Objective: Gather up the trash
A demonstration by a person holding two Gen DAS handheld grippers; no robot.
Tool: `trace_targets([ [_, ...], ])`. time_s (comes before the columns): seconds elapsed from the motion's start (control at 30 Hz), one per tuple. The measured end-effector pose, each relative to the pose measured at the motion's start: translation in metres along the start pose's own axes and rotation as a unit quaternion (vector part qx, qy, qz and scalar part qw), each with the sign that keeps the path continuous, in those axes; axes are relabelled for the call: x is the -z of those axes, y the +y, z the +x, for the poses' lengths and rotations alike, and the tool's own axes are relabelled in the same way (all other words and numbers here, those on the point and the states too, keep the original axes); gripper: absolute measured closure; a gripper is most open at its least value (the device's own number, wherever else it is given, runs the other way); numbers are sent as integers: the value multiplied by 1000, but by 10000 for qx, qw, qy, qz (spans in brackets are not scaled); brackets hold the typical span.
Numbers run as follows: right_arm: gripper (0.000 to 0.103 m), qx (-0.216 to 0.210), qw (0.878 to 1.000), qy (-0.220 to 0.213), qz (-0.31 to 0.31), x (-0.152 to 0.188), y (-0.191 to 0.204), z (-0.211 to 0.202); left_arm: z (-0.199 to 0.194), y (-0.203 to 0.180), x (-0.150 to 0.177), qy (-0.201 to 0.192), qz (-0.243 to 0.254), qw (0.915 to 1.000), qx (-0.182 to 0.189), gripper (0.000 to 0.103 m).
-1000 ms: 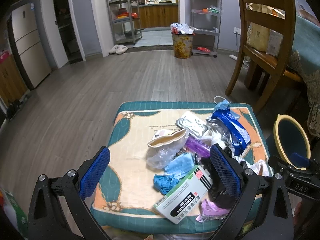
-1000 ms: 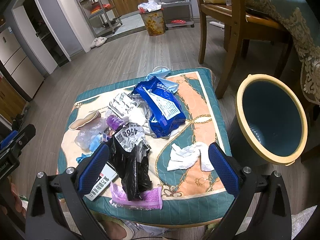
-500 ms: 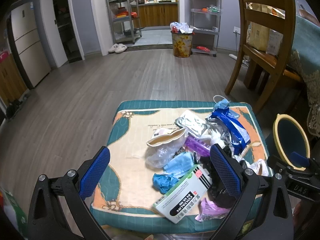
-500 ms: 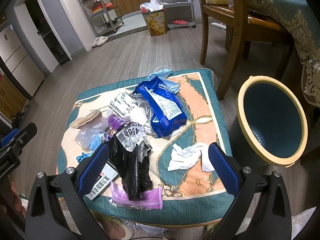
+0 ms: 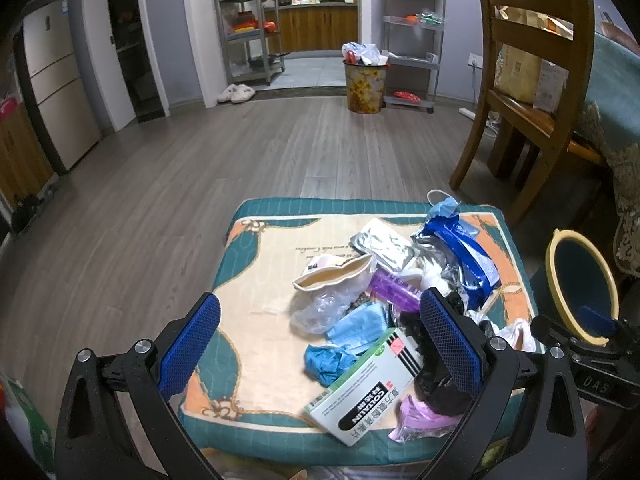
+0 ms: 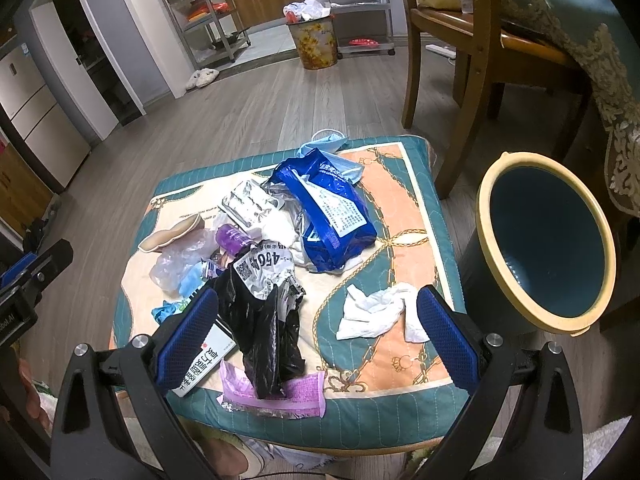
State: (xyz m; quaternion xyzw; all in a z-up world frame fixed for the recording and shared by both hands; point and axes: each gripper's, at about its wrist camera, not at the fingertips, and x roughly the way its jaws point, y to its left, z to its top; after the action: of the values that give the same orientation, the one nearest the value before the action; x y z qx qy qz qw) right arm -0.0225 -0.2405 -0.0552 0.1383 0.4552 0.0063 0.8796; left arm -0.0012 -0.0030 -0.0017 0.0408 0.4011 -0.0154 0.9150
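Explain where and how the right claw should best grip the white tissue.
Grip the tissue at its raised, bunched middle, coming from above. It lies crumpled and alone on the cushion, just ahead of the open right claw, so probably nothing else gets caught.

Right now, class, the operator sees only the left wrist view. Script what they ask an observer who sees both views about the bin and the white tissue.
Operator: Is anything in the bin already?
Observer: The bin looks empty; only its bare blue inside shows.
Operator: Where does the white tissue lie?
Observer: The white tissue lies alone on the cushion, apart from the black bag, and shows between the open fingers of the right hand-held gripper.
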Motion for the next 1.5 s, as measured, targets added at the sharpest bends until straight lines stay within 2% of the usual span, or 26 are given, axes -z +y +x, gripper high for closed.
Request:
trace_targets([
  [0.53,5,11,10000,6,0,0,1,1,0,0,0,9,-22,10000,14,4],
  [0.63,5,20,10000,18,9,1,0,2,1,1,-1,52,-107,9998,175,4],
  [0.73,5,-30,10000,-49,75,2,-2,2,-1,6,-5,-217,-219,9988,376,4],
  [0.83,5,24,9998,-183,73,0,-4,0,6,6,-21,-416,162,9988,194,4],
  [0.9,5,-95,9996,-214,124,0,-5,0,13,10,-30,-418,141,9988,218,4],
  [0.97,5,-217,9995,-231,78,0,-2,0,27,20,-40,-186,-47,9981,592,4],
  [1.03,5,-301,9992,-243,-35,2,1,4,38,27,-44,7,-239,9970,735,4],
  [1.07,5,-345,9991,-220,-82,2,2,7,42,30,-45,-38,-286,9965,787,4],
  [1.17,5,-329,9994,36,-28,3,5,22,62,37,-47,10,-296,9978,596,4],
  [1.33,5,-405,9984,390,-87,8,9,41,105,35,-37,317,36,9984,466,7],
  [1.5,6,-493,9973,476,-261,13,14,42,124,15,-24,527,531,9947,702,17],
])
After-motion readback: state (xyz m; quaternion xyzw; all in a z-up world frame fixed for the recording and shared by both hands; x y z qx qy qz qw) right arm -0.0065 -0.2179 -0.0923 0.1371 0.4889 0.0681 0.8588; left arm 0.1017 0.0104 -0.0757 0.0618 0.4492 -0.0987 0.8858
